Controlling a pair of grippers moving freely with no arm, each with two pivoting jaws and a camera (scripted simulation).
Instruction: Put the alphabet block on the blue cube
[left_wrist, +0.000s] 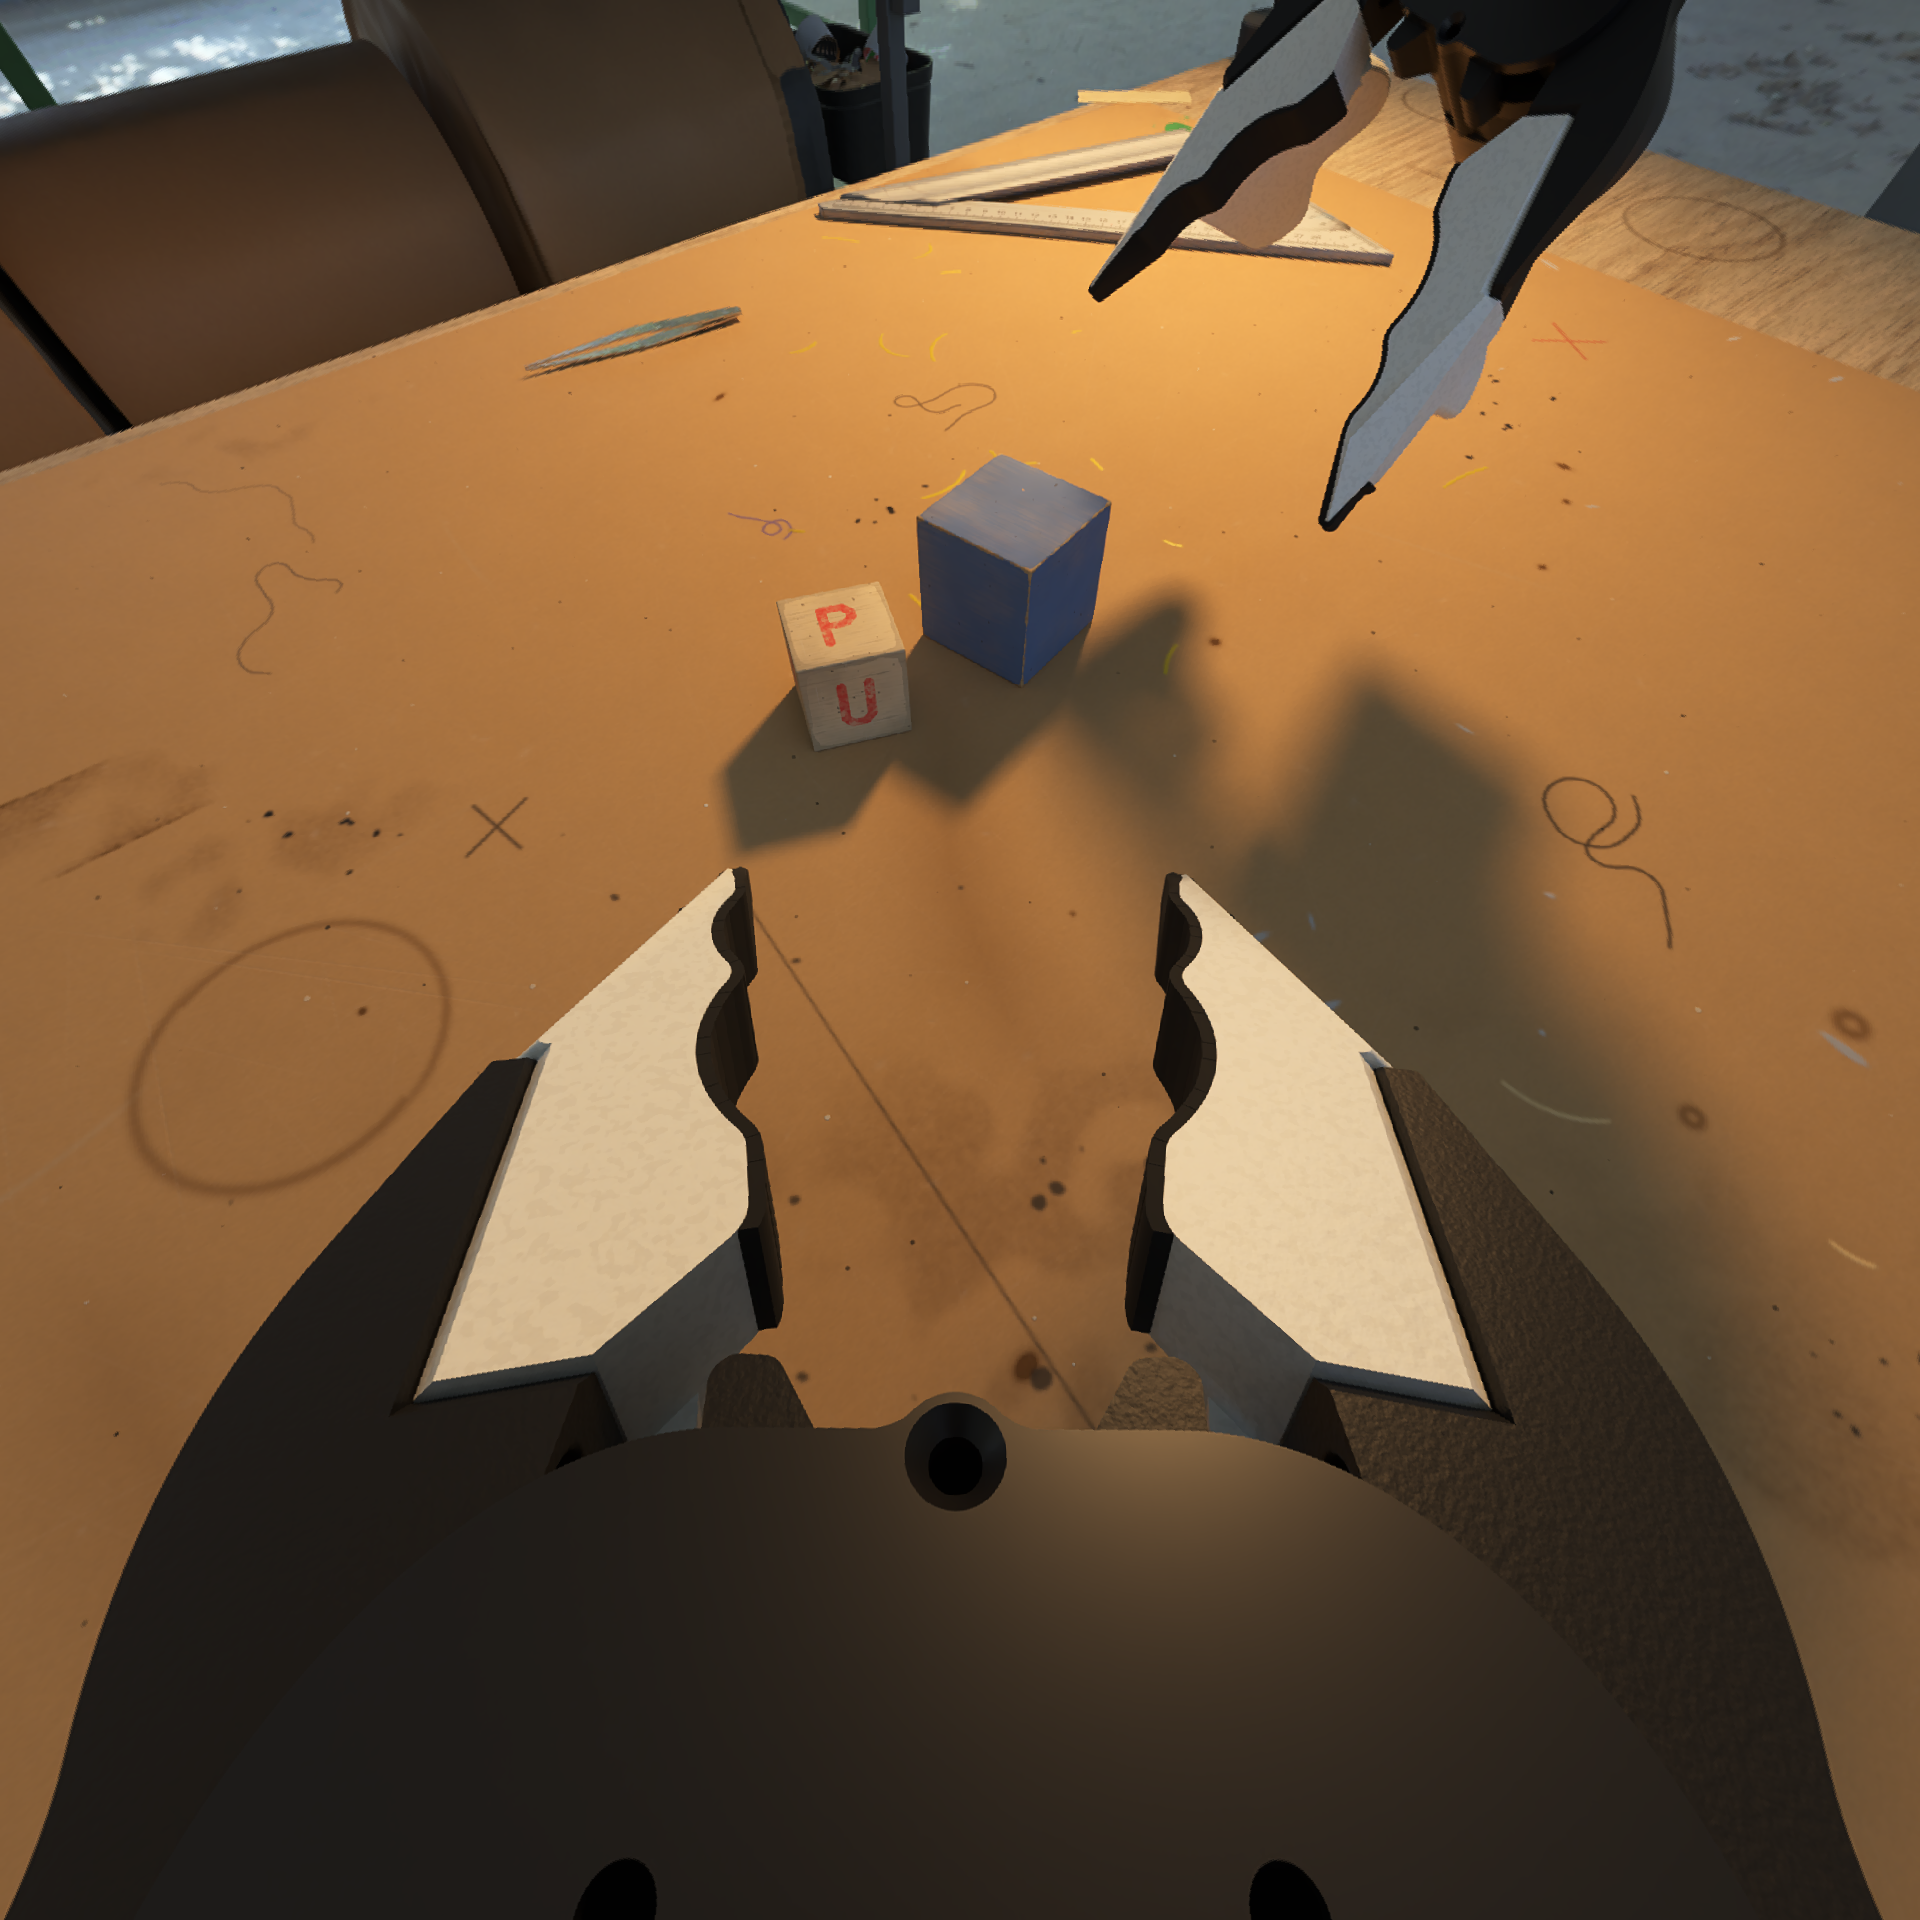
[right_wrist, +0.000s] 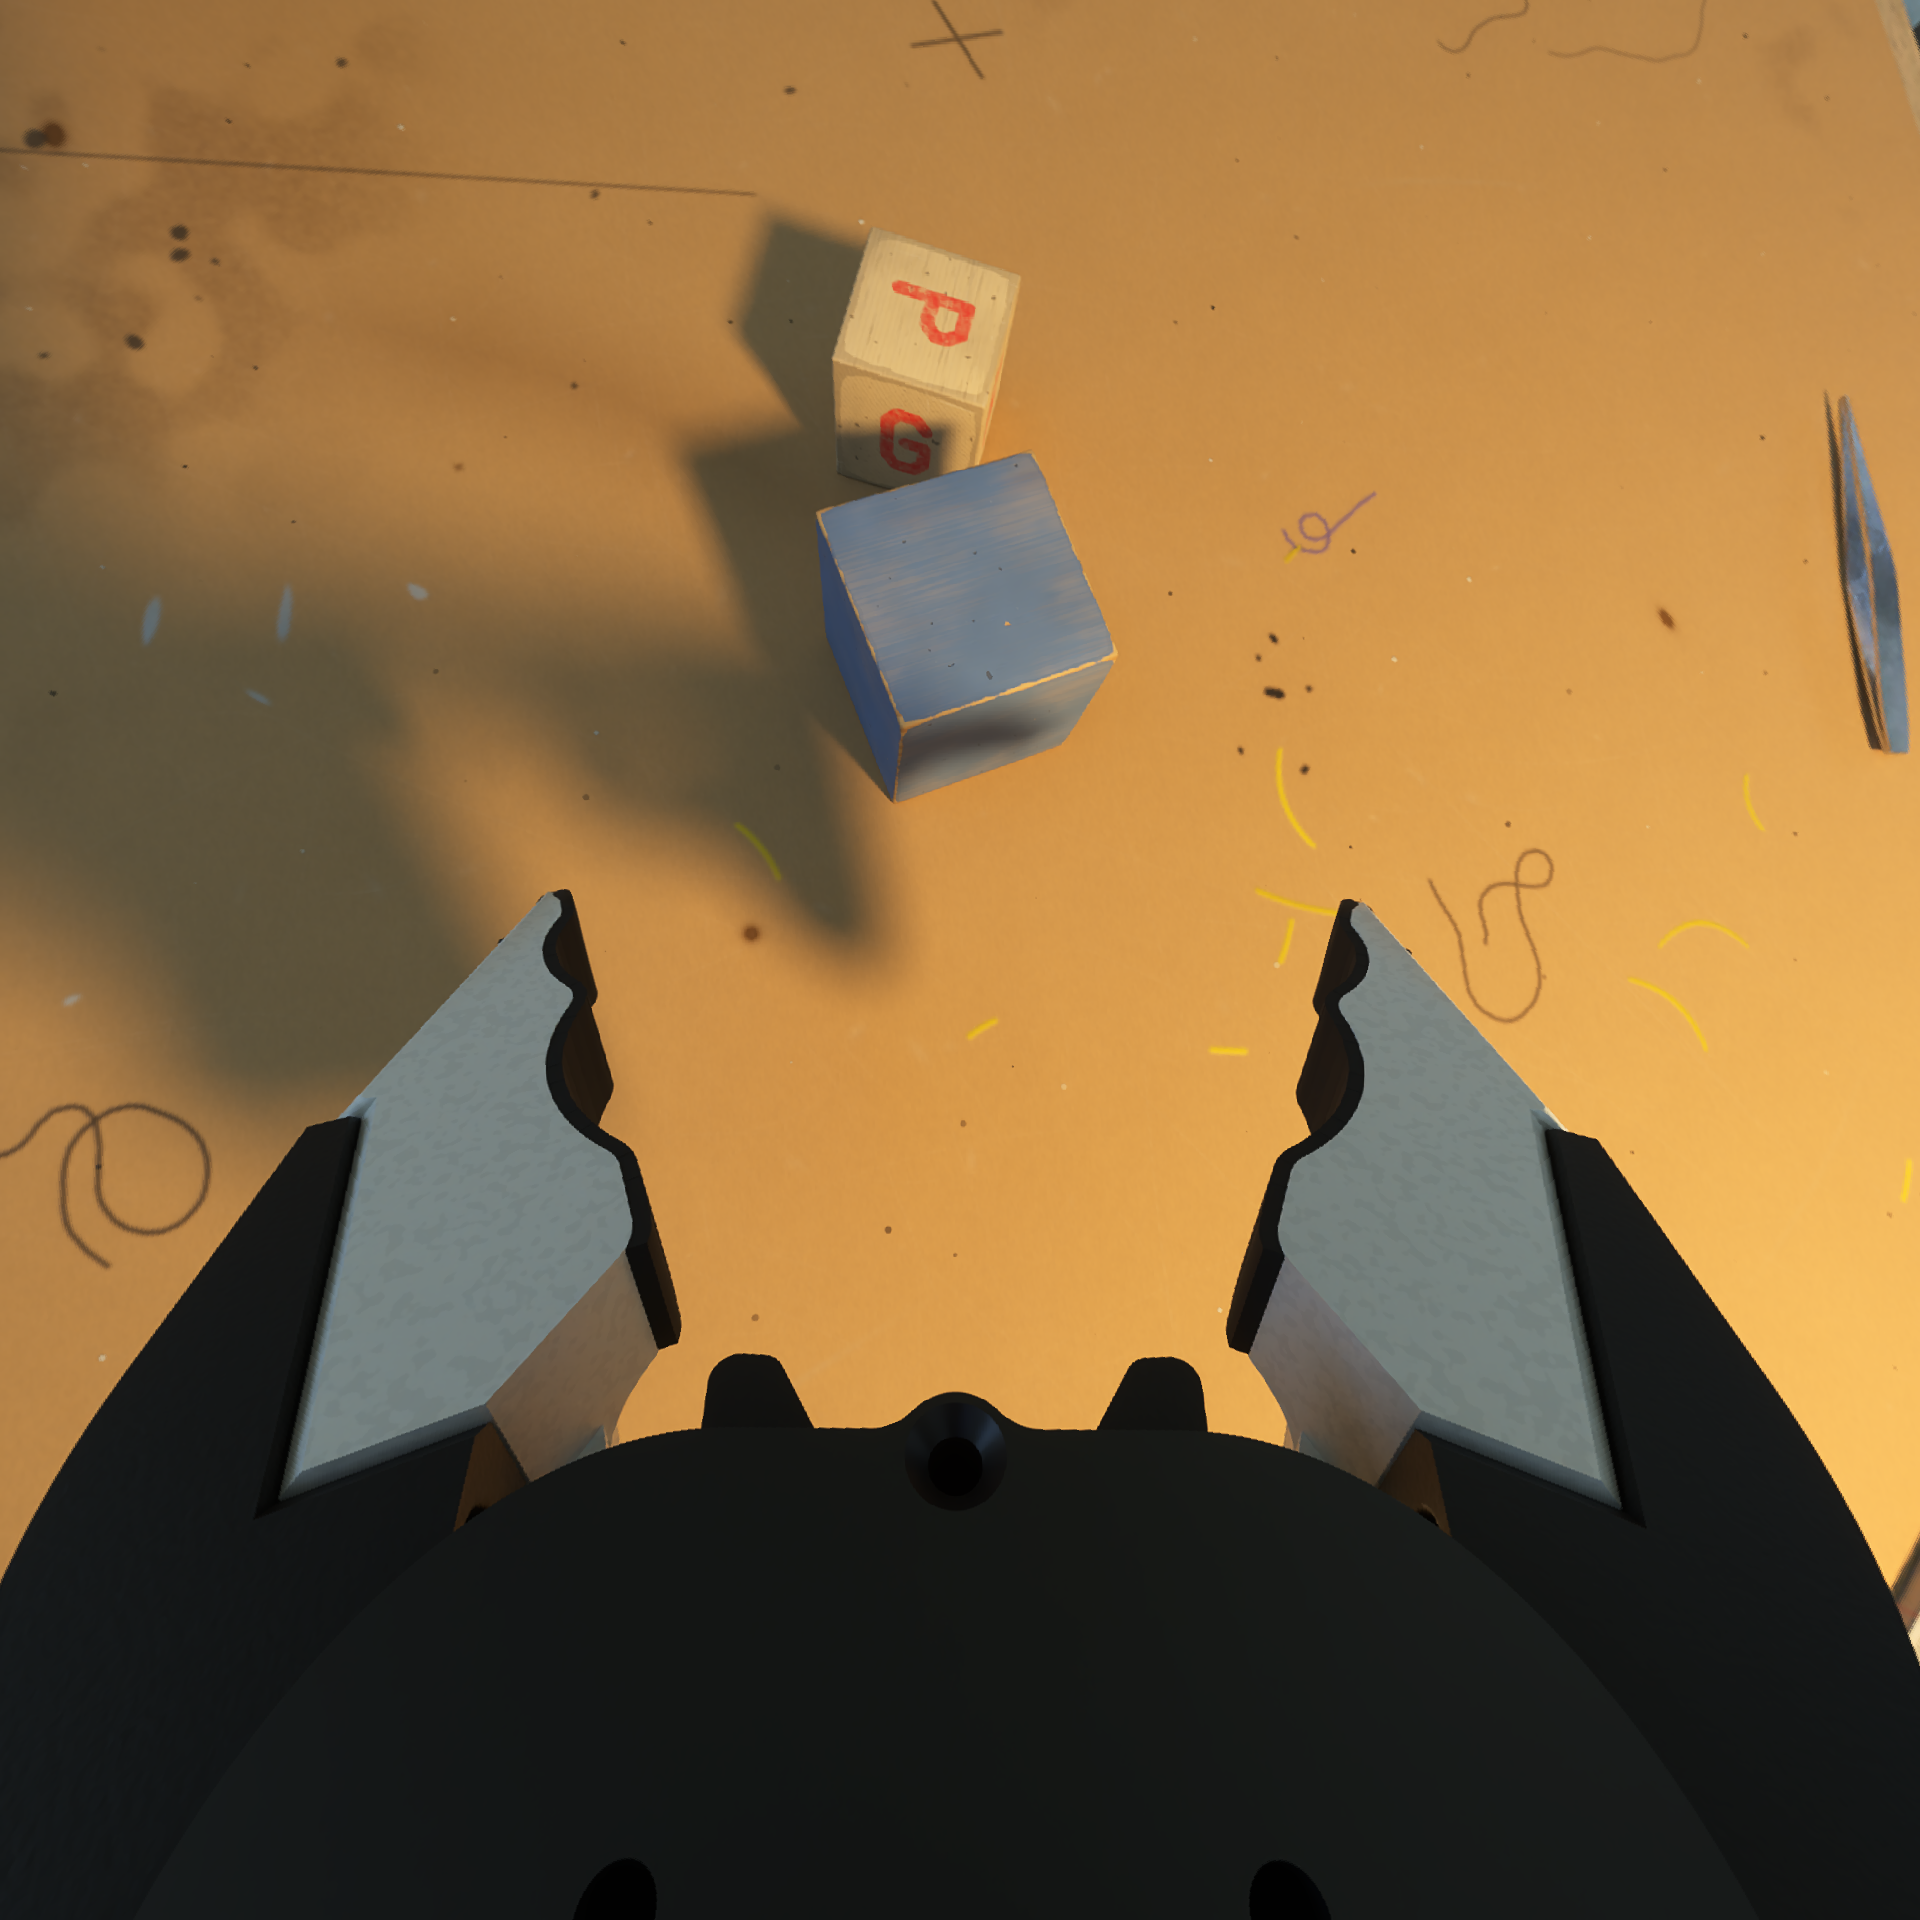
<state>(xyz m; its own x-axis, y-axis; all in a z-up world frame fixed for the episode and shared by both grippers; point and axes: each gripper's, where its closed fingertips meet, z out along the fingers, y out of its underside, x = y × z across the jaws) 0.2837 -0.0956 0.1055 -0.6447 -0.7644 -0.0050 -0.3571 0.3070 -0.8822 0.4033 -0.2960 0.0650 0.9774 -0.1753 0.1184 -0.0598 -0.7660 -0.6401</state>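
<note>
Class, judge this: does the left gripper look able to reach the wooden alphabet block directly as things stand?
Probably yes. The left gripper is open, and bare orange tabletop lies between it and the pale wooden alphabet block. The blue wooden cube sits beyond and beside it.

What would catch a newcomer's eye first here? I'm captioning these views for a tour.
Mid-table, a worn blue wooden cube stands beside a smaller pale wooden alphabet block with red letters, both on the scribbled orange tabletop. The open left gripper faces them, and the open right gripper hangs above from the far side.
</note>
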